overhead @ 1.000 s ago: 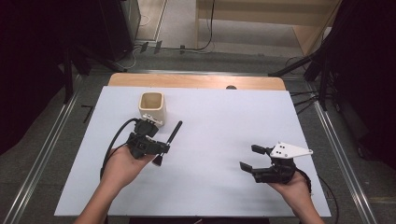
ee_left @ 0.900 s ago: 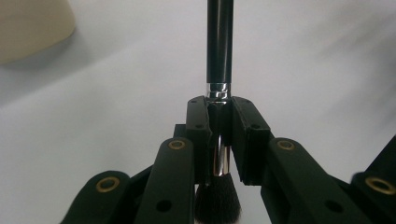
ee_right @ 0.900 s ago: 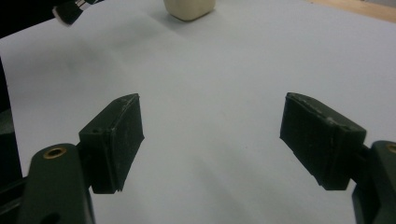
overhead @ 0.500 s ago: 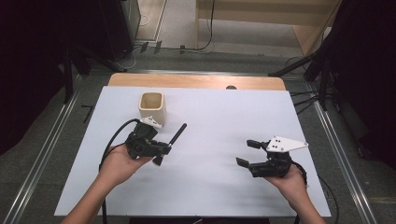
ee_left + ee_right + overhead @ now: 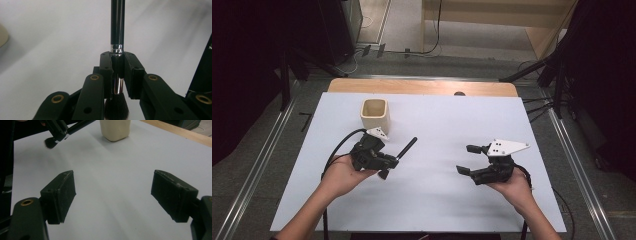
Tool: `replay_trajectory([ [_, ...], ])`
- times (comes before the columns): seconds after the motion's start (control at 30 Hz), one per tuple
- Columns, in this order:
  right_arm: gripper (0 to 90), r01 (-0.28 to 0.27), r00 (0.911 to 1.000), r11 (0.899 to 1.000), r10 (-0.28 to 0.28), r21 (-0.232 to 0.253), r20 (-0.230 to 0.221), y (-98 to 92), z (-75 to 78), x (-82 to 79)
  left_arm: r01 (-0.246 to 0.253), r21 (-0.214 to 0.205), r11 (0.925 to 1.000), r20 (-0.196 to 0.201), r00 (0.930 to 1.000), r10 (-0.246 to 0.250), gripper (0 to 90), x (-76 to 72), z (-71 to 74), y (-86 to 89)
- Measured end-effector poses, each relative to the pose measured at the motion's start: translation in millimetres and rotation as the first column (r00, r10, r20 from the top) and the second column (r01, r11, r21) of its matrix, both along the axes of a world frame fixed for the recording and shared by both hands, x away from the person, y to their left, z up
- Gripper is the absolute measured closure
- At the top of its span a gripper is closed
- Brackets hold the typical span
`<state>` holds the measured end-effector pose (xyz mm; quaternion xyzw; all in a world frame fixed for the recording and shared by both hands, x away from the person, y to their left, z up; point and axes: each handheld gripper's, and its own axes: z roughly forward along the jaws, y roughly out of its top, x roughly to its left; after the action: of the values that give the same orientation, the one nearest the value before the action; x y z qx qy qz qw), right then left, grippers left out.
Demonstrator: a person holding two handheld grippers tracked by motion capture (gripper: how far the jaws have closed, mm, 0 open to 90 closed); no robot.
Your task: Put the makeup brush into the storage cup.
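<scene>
My left gripper (image 5: pixel 390 161) is shut on a black-handled brush (image 5: pixel 408 146) at left of centre on the white table (image 5: pixel 437 205). In the left gripper view the pads (image 5: pixel 131 72) clamp the silver ferrule; the brush handle (image 5: pixel 117 22) runs away from the left gripper (image 5: pixel 117 66), and dark bristles (image 5: pixel 116 107) hang behind the jaws. A cream cup (image 5: pixel 375 115) stands upright just beyond that hand. My right gripper (image 5: pixel 465 159) hovers at the right, open and holding nothing. In the right gripper view, bare table shows between the right gripper (image 5: pixel 113 192) jaws, with the cup (image 5: pixel 115 128) and the brush tip (image 5: pixel 50 143) farther off.
A wooden strip (image 5: pixel 422 86) borders the table's far edge. Metal rails (image 5: pixel 572 160) run along both sides, with dark stands and cables on the floor beyond. A black cable (image 5: pixel 337 147) loops from the left gripper.
My right gripper has shifted left toward the table's middle, still open. The left gripper and the brush have barely moved.
</scene>
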<state>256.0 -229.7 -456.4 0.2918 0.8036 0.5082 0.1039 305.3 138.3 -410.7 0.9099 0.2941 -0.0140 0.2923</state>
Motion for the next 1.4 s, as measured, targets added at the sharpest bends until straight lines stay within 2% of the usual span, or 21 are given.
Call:
replay_trajectory([
  [0.2, 19.4, -0.055, 0.9984, 0.998, 0.055, -0.008, 0.011, 8.7, 5.1, 3.3, 0.043, -0.014, 0.999, 0.006, 0.9991, -0.043, 78.8, -1.2, 1.9, -2.2],
  [0.33, 19.5, -0.094, 0.9954, 0.995, 0.094, -0.019, 0.02, 13.9, 9.3, 6.5, 0.057, -0.015, 0.9983, 0.008, 0.9984, -0.057, 78.8, -3.8, 2.3, -4.8],
  [0.43, 19.5, -0.12, 0.9926, 0.992, 0.12, -0.027, 0.017, 18.6, 11.2, 7.8, 0.085, -0.025, 0.9961, 0.013, 0.9964, -0.084, 78.8, -5.3, 3.5, -5.7],
  [0.63, 19.2, -0.144, 0.9895, 0.989, 0.145, -0.036, 0.003, 25.7, 12.1, 11.4, 0.098, -0.001, 0.9952, -0.003, 0.9952, -0.098, 78.9, -4.7, 0.2, -9.0],
  [0.73, 19.2, -0.158, 0.9874, 0.986, 0.158, -0.044, -0.01, 27.6, 12.1, 13.1, 0.116, -0.006, 0.9932, -0.005, 0.9932, -0.116, 78.9, -5.8, 0.6, -11.4],
  [0.83, 19.1, -0.173, 0.9849, 0.984, 0.172, -0.051, -0.014, 30.1, 13.6, 14.4, 0.142, 0.008, 0.9898, -0.003, 0.9899, -0.142, 78.9, -6.7, 1.0, -14.0],
  [1.03, 18.8, -0.193, 0.9813, 0.978, 0.192, -0.076, -0.01, 35.1, 18.5, 17.0, 0.216, 0.055, 0.9748, -0.004, 0.9763, -0.216, 78.9, -12.5, 1.7, -23.3],
  [1.07, 18.7, -0.199, 0.9801, 0.977, 0.198, -0.08, -0.01, 35.7, 18.9, 17.4, 0.24, 0.071, 0.9681, 0.003, 0.9705, -0.241, 78.9, -14.5, 2.4, -25.6],
  [1.17, 18.7, -0.219, 0.9757, 0.971, 0.218, -0.092, -0.02, 39.1, 19.8, 18.1, 0.27, 0.092, 0.9583, 0.001, 0.9624, -0.272, 78.9, -16.7, 3.3, -29.8],
  [1.27, 18.7, -0.241, 0.9706, 0.965, 0.239, -0.102, -0.026, 42.6, 20.3, 19.4, 0.285, 0.076, 0.9554, -0.012, 0.9584, -0.285, 78.8, -17.1, 5.2, -32.4],
  [1.33, 16.5, -0.26, 0.9656, 0.958, 0.259, -0.117, -0.029, 46.3, 22.1, 20.5, 0.297, 0.091, 0.9505, -0.008, 0.9547, -0.298, 78.8, -18.3, 7.3, -35.0],
  [1.4, 16.5, -0.268, 0.9634, 0.956, 0.266, -0.118, -0.032, 46.7, 22.8, 20.8, 0.305, 0.102, 0.9467, -0.007, 0.9519, -0.306, 78.8, -18.6, 8.4, -37.3],
])
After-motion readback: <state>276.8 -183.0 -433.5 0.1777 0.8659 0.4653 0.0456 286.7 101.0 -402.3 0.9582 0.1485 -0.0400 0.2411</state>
